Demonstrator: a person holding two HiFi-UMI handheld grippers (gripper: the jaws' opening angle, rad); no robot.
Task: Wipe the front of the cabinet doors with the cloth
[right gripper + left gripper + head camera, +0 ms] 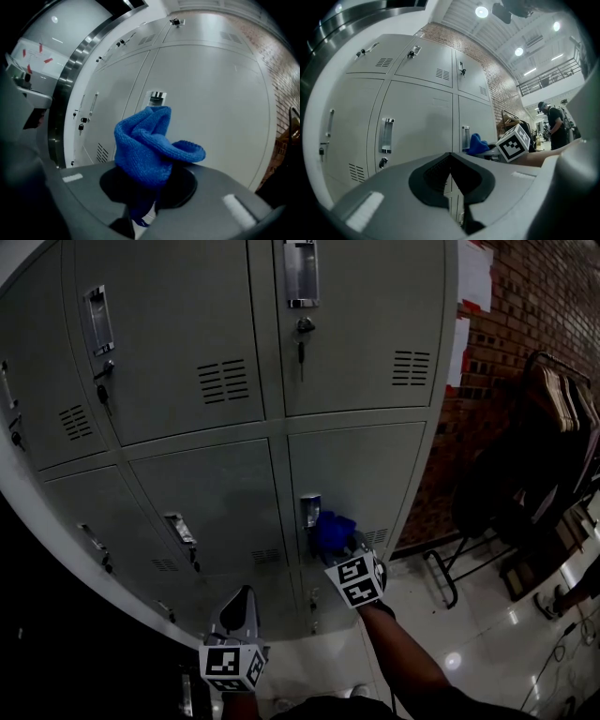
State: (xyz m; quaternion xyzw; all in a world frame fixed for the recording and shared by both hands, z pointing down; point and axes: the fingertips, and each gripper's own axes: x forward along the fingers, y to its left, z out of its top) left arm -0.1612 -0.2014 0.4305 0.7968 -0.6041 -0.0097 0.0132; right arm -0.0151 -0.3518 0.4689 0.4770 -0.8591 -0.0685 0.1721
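Had the blue cloth (pixel 150 145) clamped in the fingers of the right gripper (pixel 148 197), pinched by its lower end with most of it bunched up past the tips. Held it up at the lower right cabinet door (pixel 361 474), just ahead of the fingers and right next to that door's recessed handle (pixel 310 512). Honestly couldn't tell whether actually pressed on the metal or stopped just short of it.

Had the left gripper (pixel 244 598) hanging lower and off to the left of the right fingers, with its own fingers closed together on nothing, aimed at the bottom doors. Not doing any work there, by the look of it.

As for progress: spotted no streaks, no damp patches, no clean-versus-dusty edge anywhere on the grey doors, so couldn't call any of them done. Going by the cloth's spot, guessed somewhere in the wiping itself, on one door out of many. Probably had the upper doors (pixel 356 324) well above the fingers left to cover, plus the columns off to the left of them. Just a guess though.
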